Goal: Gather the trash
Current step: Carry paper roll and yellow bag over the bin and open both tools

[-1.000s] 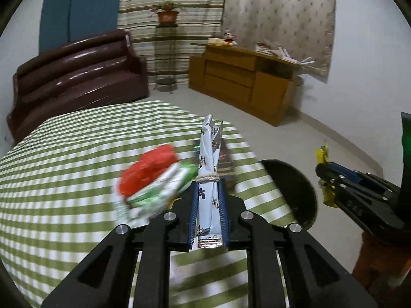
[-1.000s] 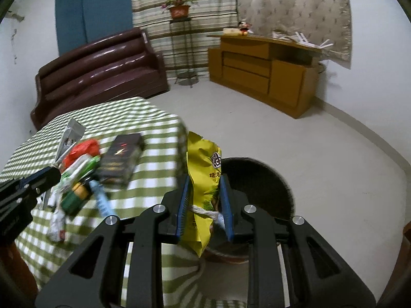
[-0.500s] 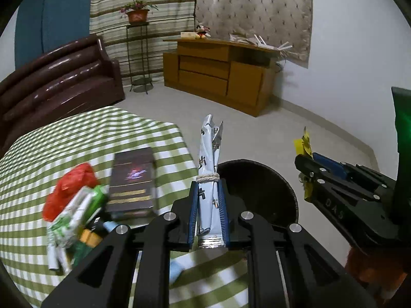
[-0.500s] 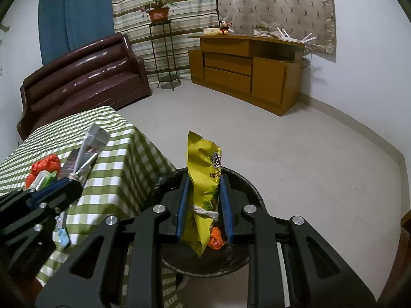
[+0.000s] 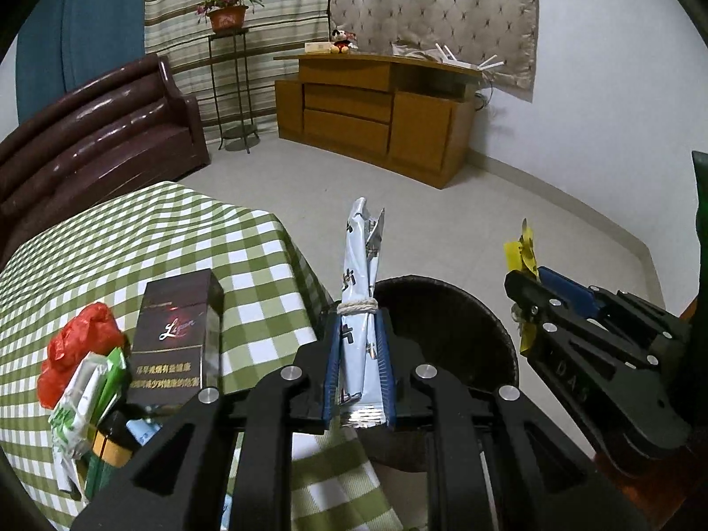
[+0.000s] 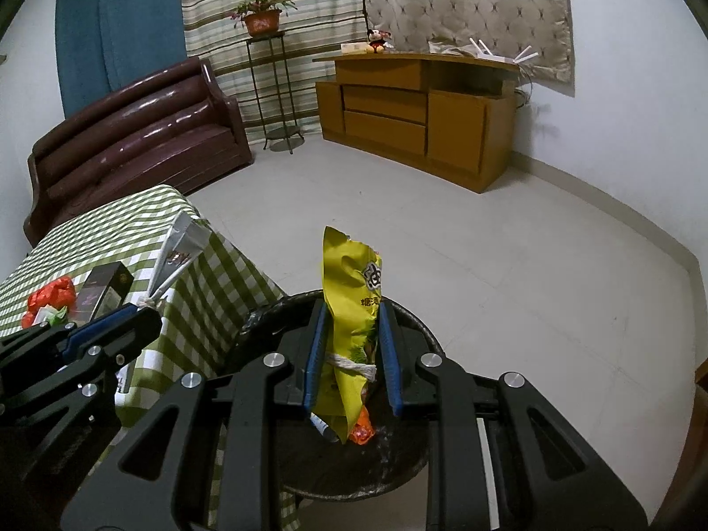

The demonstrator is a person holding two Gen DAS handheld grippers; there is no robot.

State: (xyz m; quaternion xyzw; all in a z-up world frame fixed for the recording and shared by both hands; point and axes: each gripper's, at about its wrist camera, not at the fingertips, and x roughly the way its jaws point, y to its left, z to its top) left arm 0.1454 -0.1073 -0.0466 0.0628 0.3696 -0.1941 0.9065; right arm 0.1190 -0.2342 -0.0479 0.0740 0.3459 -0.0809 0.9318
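My left gripper [image 5: 357, 309] is shut on a pale blue-and-silver wrapper [image 5: 360, 261] that stands upright between the blue pads, held over the table's right edge beside the dark round trash bin [image 5: 447, 305]. My right gripper [image 6: 352, 309] is shut on a yellow snack bag [image 6: 349, 274], directly above the bin [image 6: 411, 323], which holds an orange scrap [image 6: 360, 431] and other bits. In the left wrist view the right gripper [image 5: 522, 283] shows at the right with the yellow bag [image 5: 522, 254]. The right wrist view catches the left gripper [image 6: 146, 305] at the left with the silver wrapper [image 6: 179, 248].
A green-checked tablecloth [image 5: 132, 239] covers the table, carrying a dark box [image 5: 177, 332], a red plastic bag [image 5: 75, 354] and green-white packets [image 5: 84, 402]. Farther off stand a brown sofa [image 5: 88, 132], a wooden cabinet [image 5: 376, 110] and a plant stand [image 5: 228, 88]. Grey floor [image 6: 509, 265] surrounds the bin.
Both grippers have swung right, away from the table toward the bin. The right one now hangs over the bin's opening; the left has reached the table's edge. Both still grip their wrappers.
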